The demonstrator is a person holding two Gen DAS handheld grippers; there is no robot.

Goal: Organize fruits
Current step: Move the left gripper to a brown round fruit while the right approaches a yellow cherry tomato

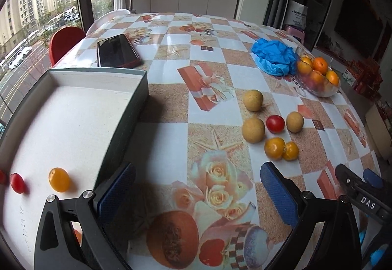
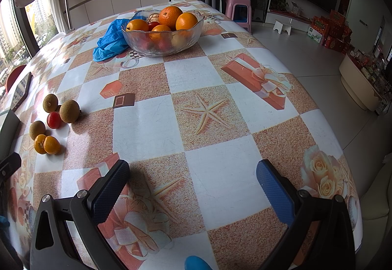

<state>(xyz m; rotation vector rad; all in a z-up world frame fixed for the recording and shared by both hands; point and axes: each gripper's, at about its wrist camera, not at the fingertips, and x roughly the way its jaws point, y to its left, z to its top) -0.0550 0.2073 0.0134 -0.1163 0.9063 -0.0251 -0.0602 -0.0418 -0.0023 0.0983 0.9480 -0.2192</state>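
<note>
**Fruits: two in the tray, six loose on the table**

Fruits sit in one loose cluster on the checkered floral-print tablecloth [image 1: 169,128], well right of the shallow grey-walled white-floored tray [image 1: 73,108]. Using the tray as reference:

- Inside the tray, near its close end: one small yellow-orange round tomato [image 1: 59,179] and, left of it, one small red cherry tomato [image 1: 17,183]. They lie apart, not touching. (A sliver of something red shows at the far left frame edge; can't identify it.)
- Right of the tray, on the cloth: three tan-brown round longan-like fruits [image 1: 253,100] [image 1: 253,129] [image 1: 294,122], with a red cherry tomato [image 1: 275,124] between the lower two.
- Nearer the camera than that group: two yellow-orange tomatoes [image 1: 274,148] [image 1: 290,150], touching each other.
- Beyond the tray's far wall: black smartphone with a red case [image 1: 117,51], flat on the cloth.
- Far right of the tray: crumpled blue plastic bag [image 1: 274,55], touching a clear glass bowl [image 2: 137,43] filled with oranges [image 2: 170,14].

Grippers:
- Left gripper [image 1: 196,191]: blue-padded fingers spread wide, nothing between them, over the cloth just right of the tray's near corner.
- Right gripper [image 2: 193,189]: fingers spread wide, holding nothing, over bare cloth, well away from the tray; the fruit cluster is off to its left. Its tip also shows at the right edge of the left wrist view.
</note>
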